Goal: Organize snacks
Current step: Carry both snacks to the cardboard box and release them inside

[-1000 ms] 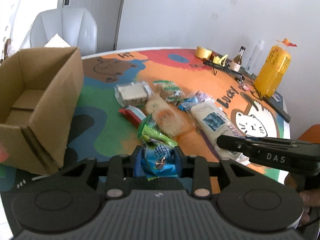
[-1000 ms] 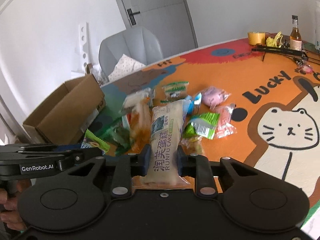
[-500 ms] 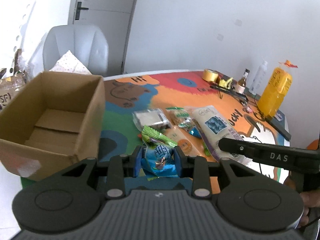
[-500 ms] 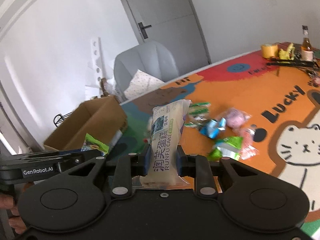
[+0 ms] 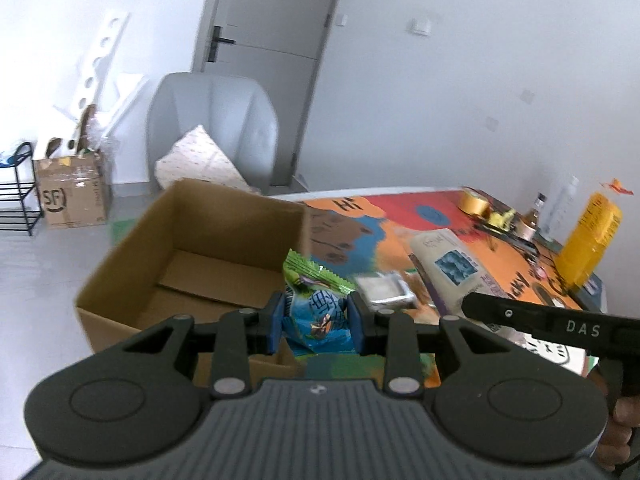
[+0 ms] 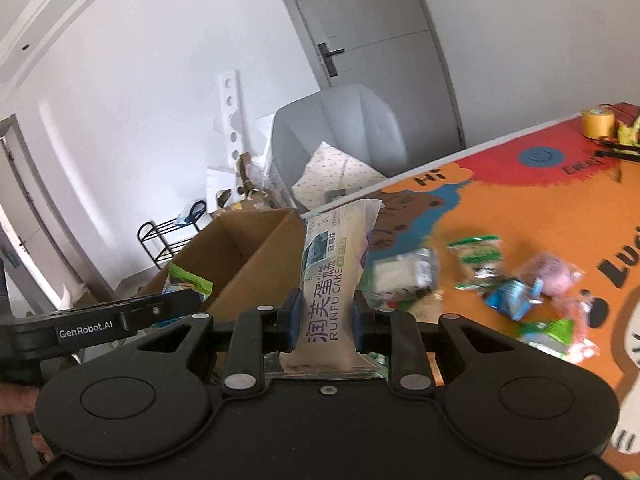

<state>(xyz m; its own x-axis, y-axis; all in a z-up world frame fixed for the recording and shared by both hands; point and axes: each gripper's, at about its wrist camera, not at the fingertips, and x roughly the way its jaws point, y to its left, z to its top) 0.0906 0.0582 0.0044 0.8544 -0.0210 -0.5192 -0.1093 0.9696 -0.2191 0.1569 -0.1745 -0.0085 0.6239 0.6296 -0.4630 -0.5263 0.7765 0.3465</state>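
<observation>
Two snacks are sitting in my grips at once. My left gripper (image 5: pixel 316 322) is pinching a blue and green snack packet (image 5: pixel 316 308) between its blue pads, the packet's crimped green top sticking up above the fingers. My right gripper (image 6: pixel 325 322) is squeezing a long pale cake pack (image 6: pixel 334 276), printed "RUNFU CAKE", around its lower part, so the pack is standing upright and leaning slightly away from me.

Just past the left jaws, an open cardboard box (image 5: pixel 132 268) is sitting at the table's edge, its flaps lying flat on its bottom; the packet is hovering beside its near right corner. In the right view the same box is showing to the left of the cake pack.

Farther out, loose snacks (image 6: pixel 512 280) are lying scattered on the colourful table mat (image 6: pixel 540 208), blurred by motion. A grey chair (image 5: pixel 212 120) with a dotted cushion (image 5: pixel 196 164) is standing behind the box.
</observation>
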